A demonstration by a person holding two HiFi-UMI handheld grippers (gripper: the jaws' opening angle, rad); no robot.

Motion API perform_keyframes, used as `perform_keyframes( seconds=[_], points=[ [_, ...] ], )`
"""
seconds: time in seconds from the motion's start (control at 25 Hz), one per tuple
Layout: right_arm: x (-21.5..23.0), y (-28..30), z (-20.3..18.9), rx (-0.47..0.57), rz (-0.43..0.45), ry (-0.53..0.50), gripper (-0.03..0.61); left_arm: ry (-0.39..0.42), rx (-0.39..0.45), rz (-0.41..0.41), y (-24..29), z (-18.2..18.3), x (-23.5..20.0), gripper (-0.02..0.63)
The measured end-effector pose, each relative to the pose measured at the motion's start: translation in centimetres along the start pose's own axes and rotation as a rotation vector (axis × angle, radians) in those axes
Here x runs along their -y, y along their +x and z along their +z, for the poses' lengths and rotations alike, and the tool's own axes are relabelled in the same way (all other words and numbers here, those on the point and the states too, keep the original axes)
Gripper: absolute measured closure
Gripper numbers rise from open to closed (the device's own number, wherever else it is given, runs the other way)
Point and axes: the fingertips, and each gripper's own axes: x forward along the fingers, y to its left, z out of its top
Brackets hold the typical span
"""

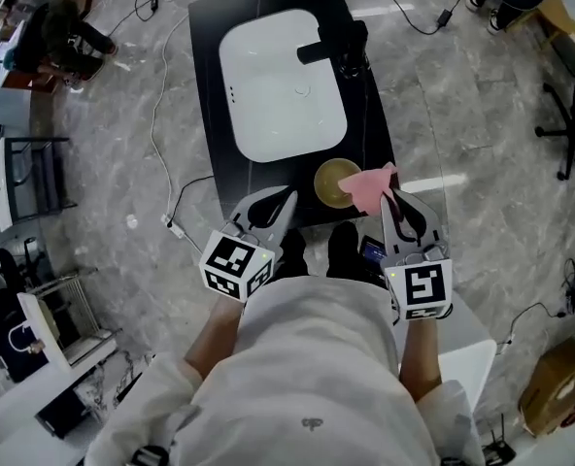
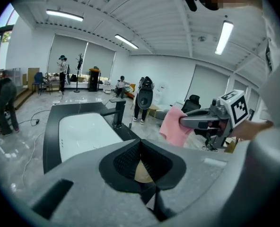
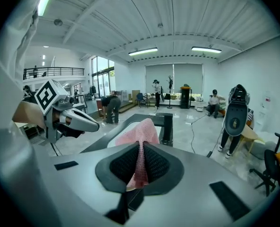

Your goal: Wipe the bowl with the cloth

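Note:
A tan bowl point(image 1: 332, 178) stands on the black counter point(image 1: 210, 27), at its near edge in front of the sink. My right gripper point(image 1: 385, 194) is shut on a pink cloth point(image 1: 370, 186), which hangs over the bowl's right rim. In the right gripper view the cloth point(image 3: 139, 131) is pinched between the jaws point(image 3: 141, 148). My left gripper point(image 1: 289, 194) is shut with nothing in it, just left of the bowl and apart from it. In the left gripper view a sliver of the bowl point(image 2: 142, 173) shows beyond the shut jaws point(image 2: 141, 145), with the cloth point(image 2: 174, 124) to the right.
A white sink point(image 1: 278, 85) fills the counter's middle, with a black faucet point(image 1: 334, 47) at its right. Cables trail over the grey marble floor point(image 1: 122, 192). A white box point(image 1: 467, 343) stands by my right side. People and chairs are far off in the room.

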Motion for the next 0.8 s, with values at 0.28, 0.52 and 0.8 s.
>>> perform_keyframes(
  seconds=[0.28,0.52,0.8],
  points=[
    [-1.0,3.1,-2.5,-0.065,0.137,-0.053,0.563,-0.048,-0.033,0.077,0.5,-2.6,0.5,0.604],
    [-2.6,5.3,-4.5,-0.128,0.184,-0.13,0.563,-0.082,-0.077,0.101,1.4,-5.5,-0.1,0.604],
    [-3.1,7.7,-7.1,-0.207,0.165,-0.215,0.563,-0.131,-0.144,0.101,4.4,-9.2,-1.4,0.604]
  ],
)
